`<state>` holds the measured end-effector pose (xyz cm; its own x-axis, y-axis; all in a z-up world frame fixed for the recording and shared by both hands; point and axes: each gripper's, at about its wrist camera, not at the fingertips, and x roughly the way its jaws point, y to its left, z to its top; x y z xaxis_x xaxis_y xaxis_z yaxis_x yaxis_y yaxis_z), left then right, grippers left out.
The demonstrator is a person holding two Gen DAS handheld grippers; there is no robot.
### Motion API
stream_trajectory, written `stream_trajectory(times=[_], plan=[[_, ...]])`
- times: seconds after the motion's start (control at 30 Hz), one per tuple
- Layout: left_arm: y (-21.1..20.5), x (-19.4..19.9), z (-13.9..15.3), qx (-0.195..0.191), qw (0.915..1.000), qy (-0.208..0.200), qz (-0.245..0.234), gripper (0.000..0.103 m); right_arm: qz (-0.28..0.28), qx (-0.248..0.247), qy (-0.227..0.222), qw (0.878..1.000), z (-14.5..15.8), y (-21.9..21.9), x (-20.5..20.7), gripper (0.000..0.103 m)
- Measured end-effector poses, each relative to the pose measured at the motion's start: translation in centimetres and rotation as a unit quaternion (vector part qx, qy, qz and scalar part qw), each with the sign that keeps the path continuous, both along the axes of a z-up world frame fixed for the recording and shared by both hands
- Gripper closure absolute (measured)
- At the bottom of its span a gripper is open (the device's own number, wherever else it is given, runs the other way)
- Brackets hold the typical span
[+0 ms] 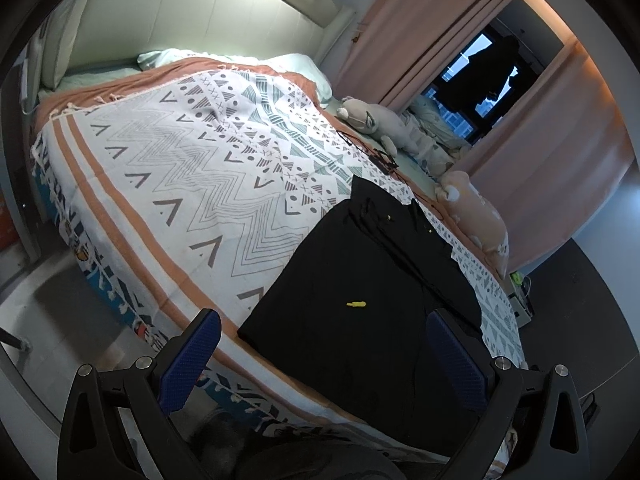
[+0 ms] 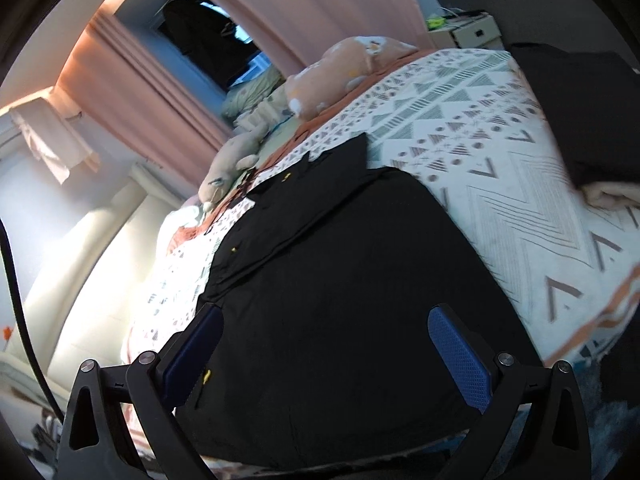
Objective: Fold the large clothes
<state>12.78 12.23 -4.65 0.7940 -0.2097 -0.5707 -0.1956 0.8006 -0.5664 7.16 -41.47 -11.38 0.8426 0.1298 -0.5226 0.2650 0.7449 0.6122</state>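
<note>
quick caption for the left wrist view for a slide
Open left gripper above a folded black garment lying on a patterned bedspread, plush toys by the curtain.

Each gripper, left [image 1: 322,344] and right [image 2: 324,344], has black triangular-cutout arms, silver round screws and blue textured pads [image 2: 460,360].

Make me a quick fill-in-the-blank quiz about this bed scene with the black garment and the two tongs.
1. The folded garment on the patterned bedspread is ____ in colour.
2. Both the left tongs and right tongs stand ____, holding nothing.
3. The curtains beside the window are ____.
4. The small mark on the garment is ____.

Missing words: black; open; pink; yellow
</note>
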Motion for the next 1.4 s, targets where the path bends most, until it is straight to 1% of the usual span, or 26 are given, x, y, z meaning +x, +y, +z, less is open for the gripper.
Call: stream_trajectory(times=[0.1, 0.17, 0.27, 0.33, 0.4, 0.47, 0.5, 0.6, 0.67, 0.7, 0.83, 0.9, 1.03, 1.1, 1.17, 1.3, 1.4], plan=[[0.1, -0.8, -0.9, -0.012, 0.9999, -0.004, -0.008, 0.002, -0.02, 0.014, 0.005, 1.0, -0.5, -2.0, -1.8, 0.0], [0.5, -1.2, -1.5, -0.02, 0.9997, -0.007, -0.011, 0.004, -0.028, 0.021, 0.002, 0.999, -0.6, -3.1, -3.1, 0.0], [1.1, -1.5, -2.7, -0.036, 0.9991, -0.011, -0.018, 0.011, -0.035, 0.011, 0.008, 0.999, -0.9, -4.5, -4.5, 0.002], [1.6, -1.4, -3.4, -0.049, 0.9985, -0.009, -0.024, 0.019, -0.034, 0.0, 0.021, 0.999, -1.7, -5.4, -5.4, 0.007], [1.9, -1.1, -4.3, -0.056, 0.9979, -0.001, -0.031, 0.024, -0.026, -0.003, 0.036, 0.999, -3.0, -6.0, -5.7, 0.021], [2.2, -0.8, -5.1, -0.056, 0.9978, 0.006, -0.035, 0.027, -0.018, 0.008, 0.048, 0.999, -4.7, -6.7, -6.0, 0.027], [2.3, -0.6, -5.5, -0.056, 0.9978, 0.01, -0.035, 0.028, -0.017, 0.014, 0.051, 0.998, -5.4, -6.9, -6.1, 0.03], [2.8, -0.1, -6.7, -0.058, 0.9975, 0.021, -0.036, 0.03, -0.018, 0.019, 0.066, 0.997, -7.5, -7.8, -6.1, 0.031], [3.0, 0.5, -7.4, -0.059, 0.9969, 0.03, -0.042, 0.035, -0.016, 0.021, 0.072, 0.997, -8.4, -8.1, -6.2, 0.032], [2.9, 0.9, -7.8, -0.059, 0.9964, 0.037, -0.048, 0.038, -0.01, 0.023, 0.074, 0.997, -9.0, -8.2, -6.1, 0.035], [3.0, 2.2, -9.3, -0.06, 0.9954, 0.051, -0.055, 0.039, 0.019, 0.036, 0.075, 0.996, -10.4, -8.1, -5.4, 0.045], [3.2, 3.0, -9.9, -0.061, 0.9947, 0.055, -0.061, 0.039, 0.033, 0.04, 0.08, 0.995, -11.2, -8.0, -4.8, 0.052], [3.7, 4.5, -11.0, -0.06, 0.9937, 0.064, -0.069, 0.039, 0.043, 0.041, 0.09, 0.994, -12.1, -7.8, -3.9, 0.053], [3.7, 5.0, -11.5, -0.06, 0.9929, 0.072, -0.073, 0.04, 0.052, 0.05, 0.086, 0.994, -12.4, -7.8, -3.5, 0.062], [3.6, 5.6, -12.0, -0.064, 0.9919, 0.077, -0.077, 0.041, 0.061, 0.058, 0.08, 0.993, -12.5, -7.8, -3.1, 0.064], [3.1, 6.6, -12.7, -0.067, 0.9902, 0.086, -0.087, 0.042, 0.085, 0.07, 0.05, 0.993, -11.7, -7.5, -2.3, 0.064], [2.7, 7.4, -13.4, -0.084, 0.9872, 0.09, -0.101, 0.043, 0.091, 0.077, 0.047, 0.992, -12.0, -7.3, -1.5, 0.064]])
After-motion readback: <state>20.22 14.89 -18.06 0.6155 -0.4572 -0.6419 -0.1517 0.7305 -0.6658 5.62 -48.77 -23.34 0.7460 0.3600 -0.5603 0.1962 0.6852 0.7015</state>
